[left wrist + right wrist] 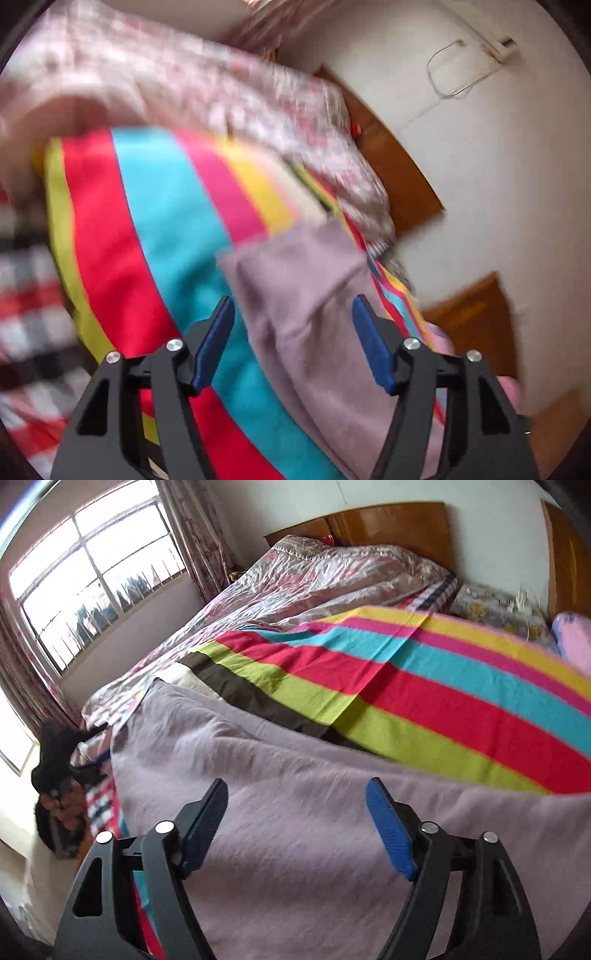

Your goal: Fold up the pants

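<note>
The pants point(295, 812) lie on the bed point(332, 576), spread over a striped sheet point(424, 686). In the right wrist view their long axis runs from the near right edge toward the far left corner. The cloth is soft, mauve, slightly fuzzy, with shallow wrinkles. The sheet has flat bands of red, cyan, lime, pink and yellow. Left gripper point(293, 328) is released above one narrow leg point(306, 295); right gripper point(297, 812) is also released, holding nothing. No writing can be read

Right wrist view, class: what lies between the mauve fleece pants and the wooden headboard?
The multicoloured striped sheet, then a pink floral quilt, seen in the right wrist view.
</note>
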